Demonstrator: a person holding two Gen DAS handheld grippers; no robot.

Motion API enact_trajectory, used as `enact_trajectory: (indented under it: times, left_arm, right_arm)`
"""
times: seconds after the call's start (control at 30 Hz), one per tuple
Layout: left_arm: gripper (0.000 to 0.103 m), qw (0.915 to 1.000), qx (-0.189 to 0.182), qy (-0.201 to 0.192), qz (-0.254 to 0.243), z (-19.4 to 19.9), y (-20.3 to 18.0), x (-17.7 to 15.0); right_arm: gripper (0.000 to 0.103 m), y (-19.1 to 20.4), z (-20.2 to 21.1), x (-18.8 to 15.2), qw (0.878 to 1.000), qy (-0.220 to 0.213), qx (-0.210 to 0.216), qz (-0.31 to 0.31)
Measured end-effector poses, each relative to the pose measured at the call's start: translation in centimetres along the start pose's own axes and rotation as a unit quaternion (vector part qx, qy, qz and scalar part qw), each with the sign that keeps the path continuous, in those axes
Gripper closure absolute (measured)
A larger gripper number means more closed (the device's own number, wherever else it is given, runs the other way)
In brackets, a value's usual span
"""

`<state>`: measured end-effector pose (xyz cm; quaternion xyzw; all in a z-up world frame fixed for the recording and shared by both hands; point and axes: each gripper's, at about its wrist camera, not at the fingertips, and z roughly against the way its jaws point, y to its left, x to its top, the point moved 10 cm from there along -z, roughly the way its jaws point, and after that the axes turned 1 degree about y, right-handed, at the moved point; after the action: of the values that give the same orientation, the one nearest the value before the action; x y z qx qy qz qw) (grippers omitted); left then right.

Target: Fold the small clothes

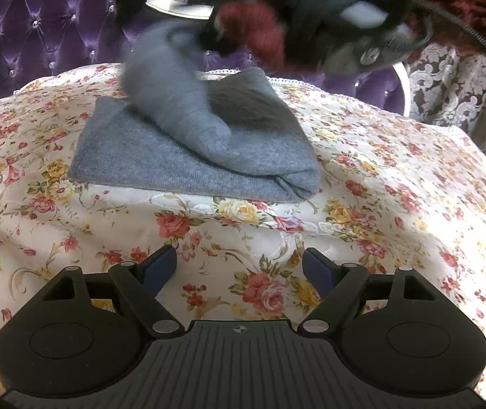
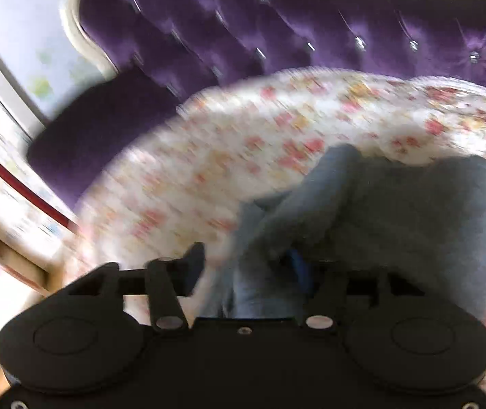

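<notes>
Right hand-held gripper (image 2: 246, 266), jaws spread with a flap of the gray knitted garment (image 1: 188, 150) loose between them, hangs over its far end; left hand-held gripper (image 1: 239, 267) waits open and empty by the near edge of the floral-covered bed (image 1: 396, 184)

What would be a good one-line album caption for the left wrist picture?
Open left gripper hovers over a floral cloth while a grey knit garment gets folded.
</notes>
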<state>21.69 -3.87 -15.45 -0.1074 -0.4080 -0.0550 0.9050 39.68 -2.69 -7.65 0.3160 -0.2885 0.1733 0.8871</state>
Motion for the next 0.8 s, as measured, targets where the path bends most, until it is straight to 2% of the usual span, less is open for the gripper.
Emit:
enact_trajectory:
  times: [0.1,0.3,0.43,0.5,0.63,0.7,0.8]
  left_arm:
    - [0.023,1.0,0.002,0.001,-0.002,0.0,-0.1,0.0]
    - [0.023,1.0,-0.004,0.007,0.0,0.3,0.0,0.3]
    - [0.024,0.9992,-0.028,0.027,0.01,1.3,0.3,0.7]
    - [0.024,0.9989,-0.035,0.023,0.023,2.0,0.9,1.4]
    - [0.023,0.9997,-0.01,-0.014,0.018,3.0,2.5,4.8]
    - [0.023,0.9996,0.008,-0.027,0.009,2.6,3.2,6.6]
    - [0.023,0.9984,0.036,-0.043,-0.005,1.3,4.1,9.0]
  right_arm:
    - [0.039,0.4,2.6,1.1,0.999,-0.032,0.021,0.0]
    - [0.036,-2.8,7.5,1.1,0.996,-0.084,0.002,-0.034]
    - [0.036,-6.7,9.4,-1.1,0.993,-0.097,-0.044,-0.055]
    - [0.035,-8.4,10.1,-2.4,0.991,-0.098,-0.071,-0.06]
    - [0.035,-11.1,11.1,-5.0,0.984,-0.103,-0.137,-0.05]
    - [0.035,-11.6,11.2,-6.0,0.977,-0.106,-0.182,-0.021]
    - [0.035,-11.4,10.6,-6.7,0.968,-0.117,-0.222,0.022]
